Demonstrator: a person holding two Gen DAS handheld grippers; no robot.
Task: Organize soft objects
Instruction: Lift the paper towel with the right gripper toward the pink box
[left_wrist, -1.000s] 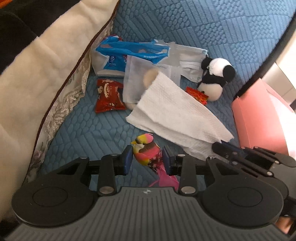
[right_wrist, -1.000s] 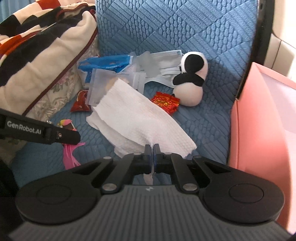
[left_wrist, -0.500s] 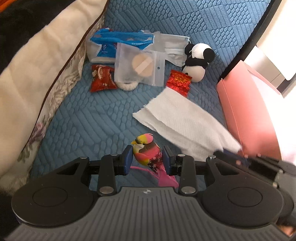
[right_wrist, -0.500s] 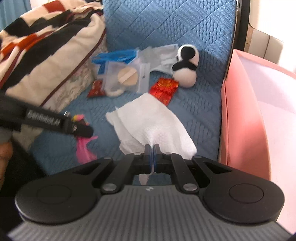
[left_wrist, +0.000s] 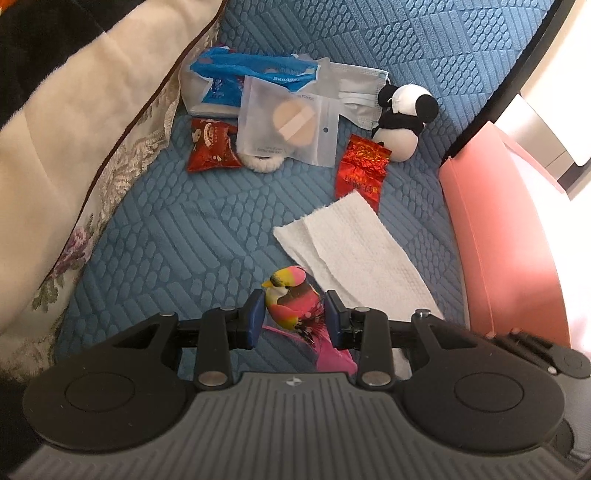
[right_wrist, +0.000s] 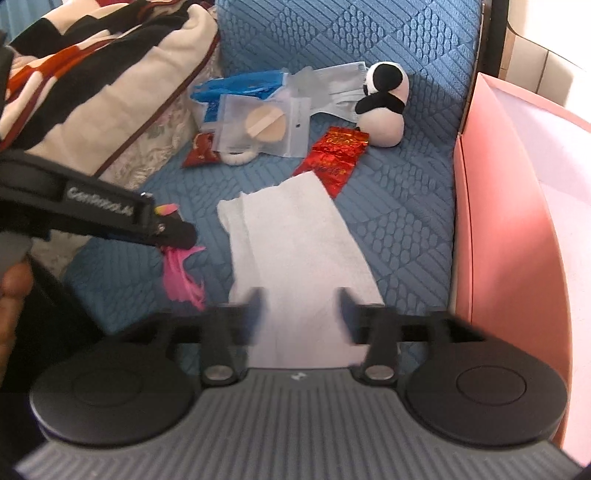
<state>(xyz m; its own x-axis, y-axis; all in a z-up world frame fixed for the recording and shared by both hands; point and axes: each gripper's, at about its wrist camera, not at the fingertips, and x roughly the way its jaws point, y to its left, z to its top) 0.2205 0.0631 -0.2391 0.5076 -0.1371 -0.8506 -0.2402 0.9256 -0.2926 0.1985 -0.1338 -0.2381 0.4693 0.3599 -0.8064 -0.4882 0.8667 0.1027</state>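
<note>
My left gripper (left_wrist: 294, 315) is shut on a small multicoloured toy bird (left_wrist: 291, 299) whose pink tail feathers (right_wrist: 181, 273) hang below it, just above the blue quilted cushion (left_wrist: 177, 229). A white tissue (right_wrist: 295, 240) lies flat on the cushion, its near end between the blurred fingers of my right gripper (right_wrist: 300, 306). Those jaws are opening and the pads do not press on the tissue. The same tissue (left_wrist: 354, 251) shows to the right of the bird in the left wrist view. A panda plush (right_wrist: 384, 107) sits at the back.
A pink box (right_wrist: 498, 221) stands along the right edge. A striped blanket (right_wrist: 92, 81) is heaped on the left. At the back lie a powder-puff pouch (left_wrist: 288, 122), a face mask (left_wrist: 358, 92), a blue wipes pack (left_wrist: 251, 72), two red packets (left_wrist: 360, 166) (left_wrist: 210, 146) and a white ring (left_wrist: 262, 164).
The right gripper pulled the tissue nearer, off the puff pouch, then its jaws parted and let it go. The left gripper still holds the bird.
</note>
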